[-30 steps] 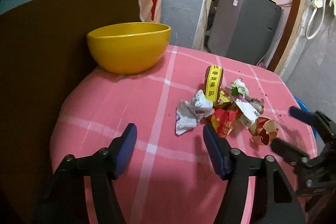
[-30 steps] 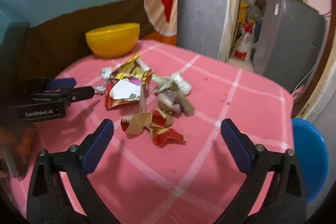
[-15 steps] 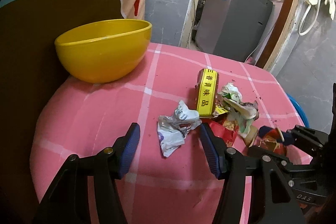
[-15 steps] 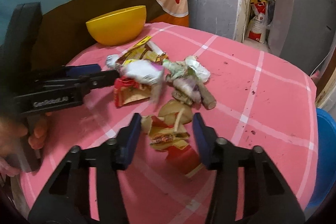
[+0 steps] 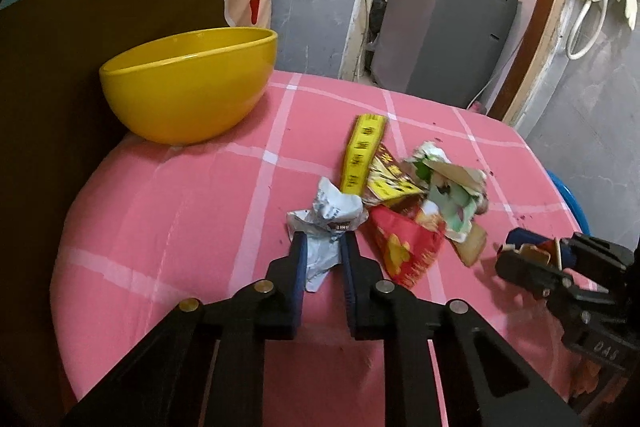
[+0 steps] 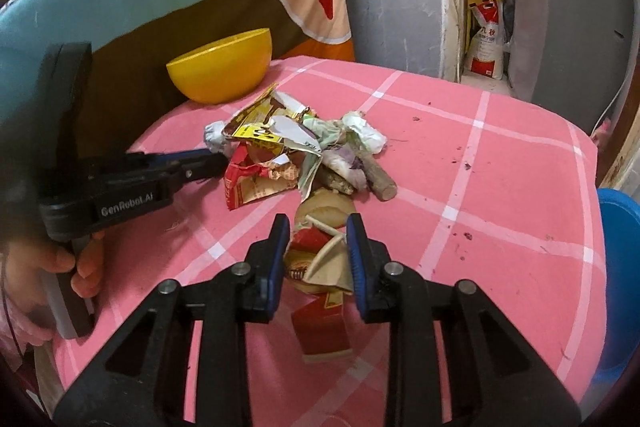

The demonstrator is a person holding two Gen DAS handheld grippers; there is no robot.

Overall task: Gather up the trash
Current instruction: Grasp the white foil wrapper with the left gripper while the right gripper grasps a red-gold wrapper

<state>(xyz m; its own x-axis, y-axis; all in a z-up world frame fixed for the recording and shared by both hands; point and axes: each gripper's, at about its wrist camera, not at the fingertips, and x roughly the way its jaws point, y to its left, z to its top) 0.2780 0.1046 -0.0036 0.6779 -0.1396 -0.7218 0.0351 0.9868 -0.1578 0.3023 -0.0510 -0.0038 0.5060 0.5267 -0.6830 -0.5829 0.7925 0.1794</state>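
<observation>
Pink tablecloth (image 5: pixel 192 211): my left gripper (image 5: pixel 323 247) is closing on the white wrapper (image 5: pixel 328 217), right gripper (image 6: pixel 316 247) closing on the torn cup (image 6: pixel 316 259); bowl (image 5: pixel 188 83) nearer left.

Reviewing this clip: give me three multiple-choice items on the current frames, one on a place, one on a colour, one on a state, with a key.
1. Where does the bowl stand relative to the trash pile?
A. on the cloth beyond it, near the edge
B. on the floor
C. on top of it

2. What colour is the bowl?
A. blue
B. yellow
C. white

3. What lies between the fingers of the left gripper?
A. a stick
B. nothing
C. a crumpled silver wrapper

Key: 1 A, it sits on the pink checked cloth; 2 B, plainly yellow; 3 C, the closing fingers flank the wrapper.
</observation>
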